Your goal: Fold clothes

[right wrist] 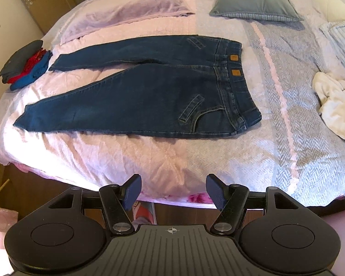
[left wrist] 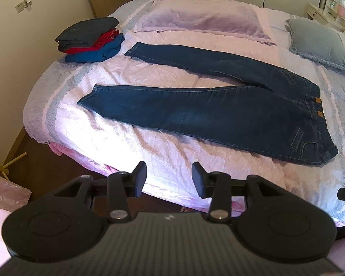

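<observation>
On the bed (right wrist: 131, 158) blue jeans (right wrist: 149, 96) lie flat, and the left gripper (left wrist: 169, 179) and right gripper (right wrist: 173, 192) hang wide open, holding nothing.

The jeans (right wrist: 149, 92) are dark indigo blue with paler stitching and two tan-brown patches (right wrist: 234, 64) at the waistband. The bed (right wrist: 149, 156) wears a pale pink cover, turning to a grey-and-white herringbone weave with a pink stripe toward its right edge. At the left edge, the folded stack (left wrist: 89, 39) runs dark charcoal on top, red in the middle, bright blue below. A lilac pillow (left wrist: 200, 18) and a grey-blue pillow (right wrist: 253, 0) with checked edging lie along the far edge. A crumpled garment (right wrist: 335, 105) is cream-white. Each hand-held gripper (left wrist: 169, 179) (right wrist: 173, 192) is black.
</observation>
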`<state>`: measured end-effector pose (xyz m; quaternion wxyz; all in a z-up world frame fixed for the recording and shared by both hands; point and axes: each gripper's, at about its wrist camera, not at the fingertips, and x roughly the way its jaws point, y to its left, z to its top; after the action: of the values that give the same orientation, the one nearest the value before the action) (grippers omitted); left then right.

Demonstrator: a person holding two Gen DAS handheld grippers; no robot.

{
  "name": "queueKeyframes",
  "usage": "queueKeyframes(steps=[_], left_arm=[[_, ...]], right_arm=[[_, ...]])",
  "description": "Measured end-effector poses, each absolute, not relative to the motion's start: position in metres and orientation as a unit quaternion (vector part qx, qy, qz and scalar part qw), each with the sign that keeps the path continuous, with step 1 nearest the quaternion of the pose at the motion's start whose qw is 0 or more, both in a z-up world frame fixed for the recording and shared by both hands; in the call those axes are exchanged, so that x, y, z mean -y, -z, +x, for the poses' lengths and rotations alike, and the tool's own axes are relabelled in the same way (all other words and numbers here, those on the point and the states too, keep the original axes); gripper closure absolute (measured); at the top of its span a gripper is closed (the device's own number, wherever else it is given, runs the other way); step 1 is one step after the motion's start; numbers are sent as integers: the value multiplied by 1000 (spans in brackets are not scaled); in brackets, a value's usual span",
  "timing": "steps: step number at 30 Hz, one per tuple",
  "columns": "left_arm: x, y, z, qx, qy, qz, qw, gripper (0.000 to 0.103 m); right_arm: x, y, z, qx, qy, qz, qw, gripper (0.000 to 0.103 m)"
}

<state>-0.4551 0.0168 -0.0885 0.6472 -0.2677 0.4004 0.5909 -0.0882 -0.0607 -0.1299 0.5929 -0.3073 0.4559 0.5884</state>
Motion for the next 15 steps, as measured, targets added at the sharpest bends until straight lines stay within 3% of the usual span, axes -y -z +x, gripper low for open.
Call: queueKeyframes(steps=[15], left_arm=[[-12,91,-474,-395,-596,-280,641,64]], right_arm=[[64,126,-102,-444,-595,-314,591,37]])
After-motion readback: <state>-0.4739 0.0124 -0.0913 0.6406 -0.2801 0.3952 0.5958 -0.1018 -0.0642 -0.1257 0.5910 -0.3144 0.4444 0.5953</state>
